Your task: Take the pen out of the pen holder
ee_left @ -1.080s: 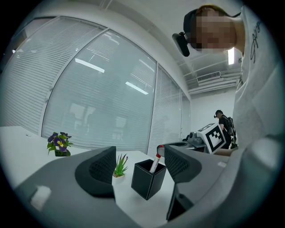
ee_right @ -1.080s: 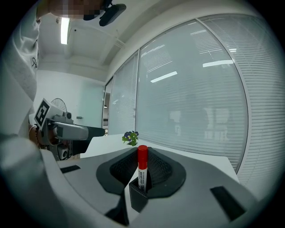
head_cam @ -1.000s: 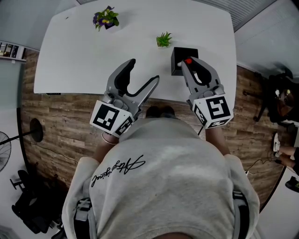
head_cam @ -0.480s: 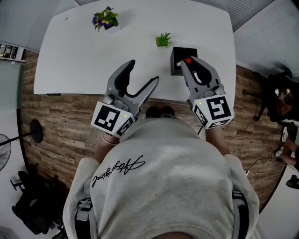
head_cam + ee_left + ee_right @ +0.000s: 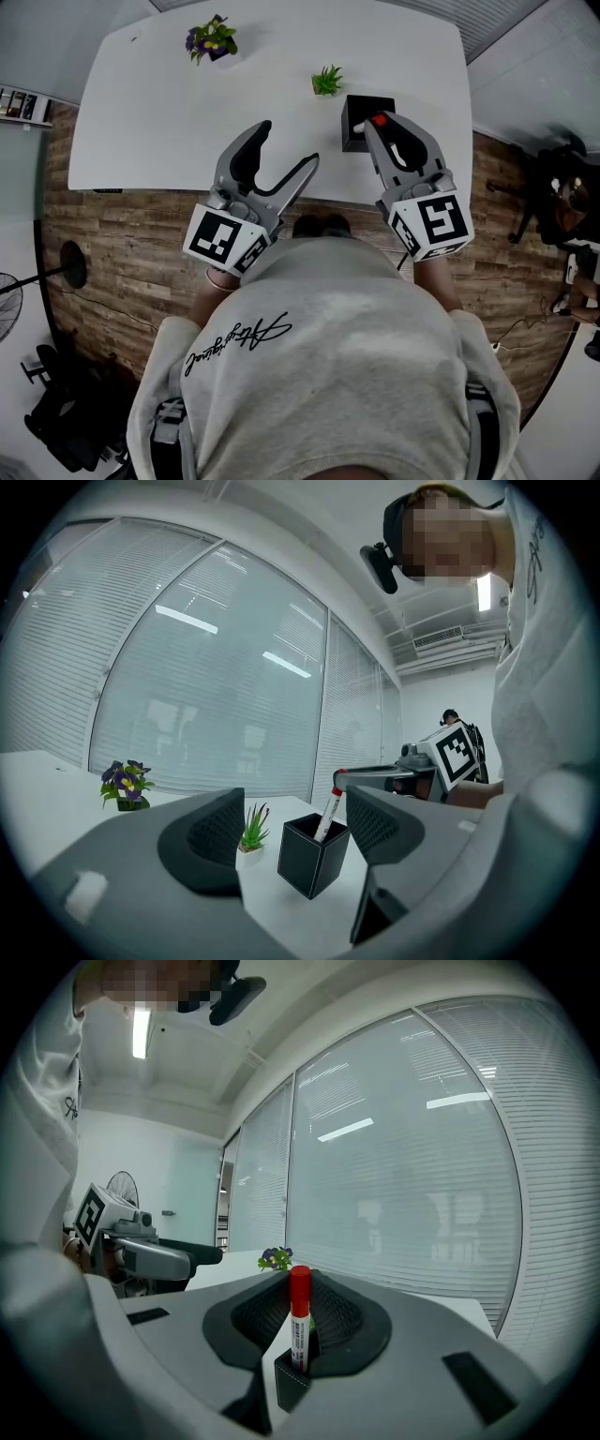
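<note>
Left claw (image 5: 289, 142) hangs wide open and empty over the near edge of the worktop (image 5: 169, 112); broad free surface to its left. Right claw (image 5: 373, 125) clamped on pen (image 5: 378, 121), which stands in pen holder (image 5: 354, 111) toward the near-right corner. Pen's lower barrel hidden inside holder. No visible change versus earlier frames.
</note>
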